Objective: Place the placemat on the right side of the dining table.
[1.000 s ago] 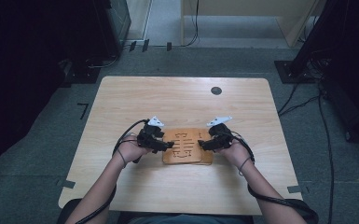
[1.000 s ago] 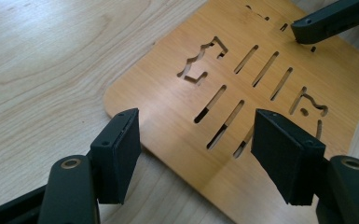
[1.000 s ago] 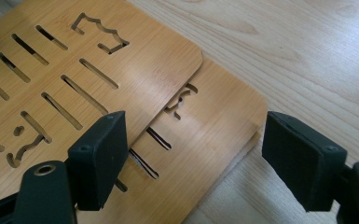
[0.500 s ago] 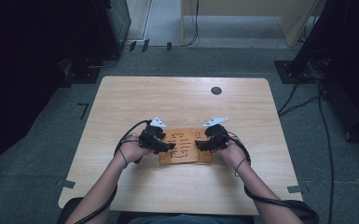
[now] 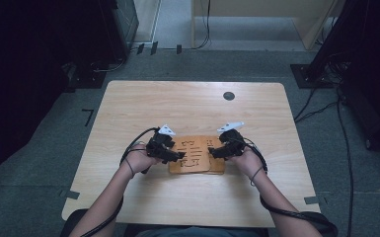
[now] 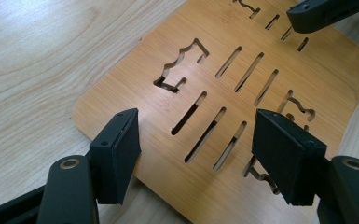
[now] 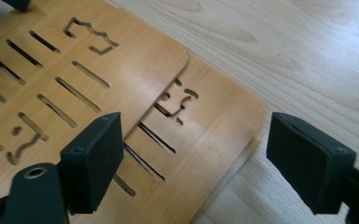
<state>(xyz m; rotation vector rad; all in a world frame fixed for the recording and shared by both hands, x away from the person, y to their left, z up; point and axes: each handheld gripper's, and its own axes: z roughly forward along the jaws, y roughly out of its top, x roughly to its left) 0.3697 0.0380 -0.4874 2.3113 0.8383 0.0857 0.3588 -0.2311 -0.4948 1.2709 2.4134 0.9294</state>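
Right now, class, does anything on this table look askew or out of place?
Yes. The two slotted wooden boards are stacked unevenly: the top board sits shifted and slightly turned on the lower board, so their edges and slots don't line up and the lower one's corner sticks out.

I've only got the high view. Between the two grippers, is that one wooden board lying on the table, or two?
Observer: Two. In the right gripper view, an upper slotted board lies askew on a lower slotted board, whose corner sticks out from under it.
Operator: Is the right gripper clamped on that corner?
Observer: No. The right gripper has its jaws wide apart on either side of the corner, with nothing pinched between the pads.
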